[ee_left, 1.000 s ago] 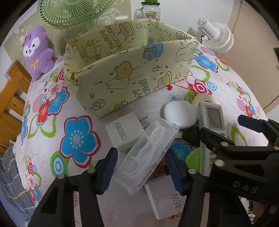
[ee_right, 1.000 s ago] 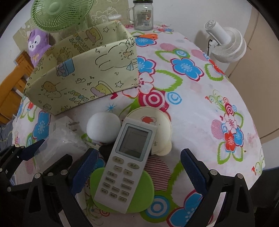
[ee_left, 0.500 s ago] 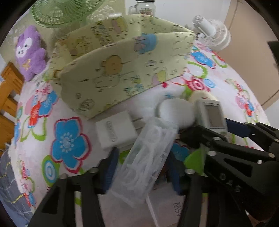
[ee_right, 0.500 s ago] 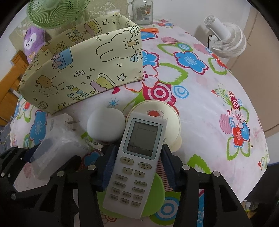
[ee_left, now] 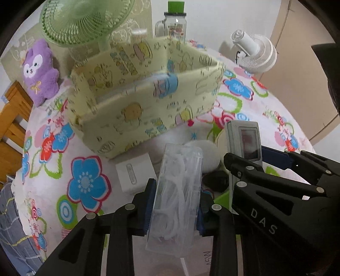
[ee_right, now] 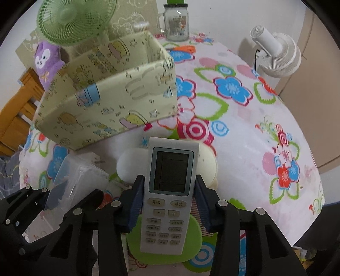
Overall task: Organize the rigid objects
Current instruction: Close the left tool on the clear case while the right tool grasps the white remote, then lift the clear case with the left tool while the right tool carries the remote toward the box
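In the left wrist view, a clear rectangular plastic case of white floss picks (ee_left: 177,197) is clamped between the blue pads of the left gripper (ee_left: 174,204) and is held tilted above the round table covered in a flower-print cloth (ee_left: 85,182). Just beyond the case, a white square charger block (ee_left: 136,175) and a white rounded pod (ee_left: 209,151) are seen lying on the cloth, and behind them stands a pale yellow fabric storage box with cartoon prints (ee_left: 144,99), open at the top. The right gripper (ee_left: 263,161) is seen at the right edge, closed on a grey-white remote control with a screen (ee_left: 244,144). In the right wrist view, the remote control (ee_right: 167,191) is gripped at its middle by the right gripper (ee_right: 169,201), above a lime-green flat mat (ee_right: 191,244) and a cream round disc (ee_right: 207,163). The storage box (ee_right: 106,102) is seen further back on the left, near a green desk fan (ee_right: 74,19), a purple plush toy (ee_right: 47,63) and a glass mug jar (ee_right: 176,23). The left gripper (ee_right: 61,195) is visible low on the left with the clear case (ee_right: 78,178) in it.
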Demonstrator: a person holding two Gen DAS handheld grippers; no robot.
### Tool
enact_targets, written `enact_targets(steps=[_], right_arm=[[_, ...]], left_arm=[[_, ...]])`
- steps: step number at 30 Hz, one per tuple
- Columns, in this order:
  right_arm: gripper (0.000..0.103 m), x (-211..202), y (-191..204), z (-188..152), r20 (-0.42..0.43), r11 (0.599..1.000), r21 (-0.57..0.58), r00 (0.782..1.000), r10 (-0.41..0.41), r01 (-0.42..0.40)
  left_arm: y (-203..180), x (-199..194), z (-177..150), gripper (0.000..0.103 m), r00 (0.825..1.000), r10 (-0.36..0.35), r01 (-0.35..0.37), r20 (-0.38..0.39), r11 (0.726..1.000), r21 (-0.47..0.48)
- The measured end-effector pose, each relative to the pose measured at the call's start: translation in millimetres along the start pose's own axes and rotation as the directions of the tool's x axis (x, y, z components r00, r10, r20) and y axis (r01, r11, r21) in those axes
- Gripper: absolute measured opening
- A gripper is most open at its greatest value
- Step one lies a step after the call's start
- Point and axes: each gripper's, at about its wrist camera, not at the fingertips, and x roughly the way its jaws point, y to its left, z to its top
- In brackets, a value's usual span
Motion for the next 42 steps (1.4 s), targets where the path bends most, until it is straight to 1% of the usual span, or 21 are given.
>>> enact_targets(steps=[3, 5, 15, 26, 32, 37, 42], right_arm=[[0.048, -11, 1, 5, 0.024, 1.0, -0.008, 1.0, 0.002, -0.002], [0.048, -18, 2, 8, 0.035, 1.0, -0.012, 0.999, 0.007, -0.006], [0.047, -56, 0, 19, 0.083, 0.998, -0.044, 0.996, 0.037, -0.034], [0.047, -97, 6, 33, 0.143, 0.994, -0.097, 0.988, 0.059, -0.046], [0.047, -119, 12, 39, 0.18, 0.992, -0.111, 0.981, 0.073, -0.053], [0.047, -131, 14, 44, 0.204, 0.992, -0.117, 0.977, 0.067, -0.043], [0.047, -140, 18, 50, 0.23, 0.992, -0.118, 0.971, 0.065, -0.039]], left_arm=[[1, -12, 4, 0.032, 1.0, 0.005, -0.005, 0.017, 1.0, -0.011], [1, -17, 6, 0.032, 1.0, 0.008, -0.008, 0.013, 1.0, -0.028], [-3, -55, 12, 0.032, 0.997, 0.032, -0.026, 0.073, 0.996, -0.09], [-3, -96, 15, 0.032, 0.987, 0.067, -0.041, 0.146, 0.985, -0.17], [-5, -116, 21, 0.032, 0.979, 0.087, -0.053, 0.185, 0.982, -0.18], [-5, -127, 25, 0.032, 0.972, 0.101, -0.063, 0.212, 0.981, -0.182], [0, -137, 30, 0.032, 0.966, 0.101, -0.057, 0.238, 0.981, -0.185]])
